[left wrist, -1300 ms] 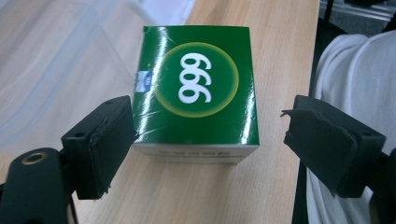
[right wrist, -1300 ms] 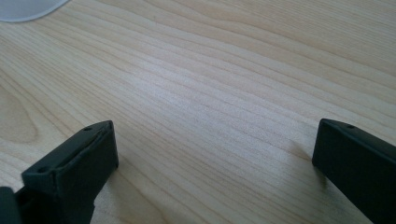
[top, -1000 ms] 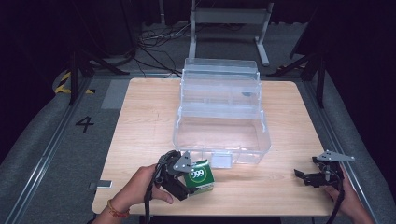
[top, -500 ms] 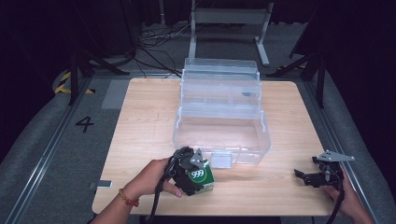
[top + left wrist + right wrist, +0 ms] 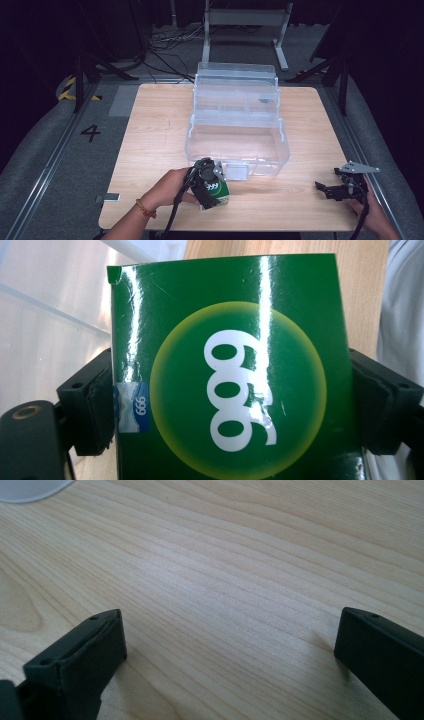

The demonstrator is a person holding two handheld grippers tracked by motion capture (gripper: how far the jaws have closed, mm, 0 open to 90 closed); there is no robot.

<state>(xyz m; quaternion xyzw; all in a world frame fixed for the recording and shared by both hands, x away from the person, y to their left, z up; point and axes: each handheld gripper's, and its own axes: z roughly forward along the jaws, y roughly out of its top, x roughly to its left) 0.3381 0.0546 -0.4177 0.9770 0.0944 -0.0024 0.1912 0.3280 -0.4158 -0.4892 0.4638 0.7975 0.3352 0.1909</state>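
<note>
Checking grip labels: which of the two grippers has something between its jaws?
The left gripper, near the table's front edge: its jaws clamp the sides of the green box. The right gripper stands open over bare wood.

An orange-red band (image 5: 144,208) is worn on the left wrist. Both black claws, left (image 5: 209,186) and right (image 5: 334,190), are trailed by black cables; a grey three-cornered plate (image 5: 359,168) is mounted at the right claw's twelve o'clock.
</note>
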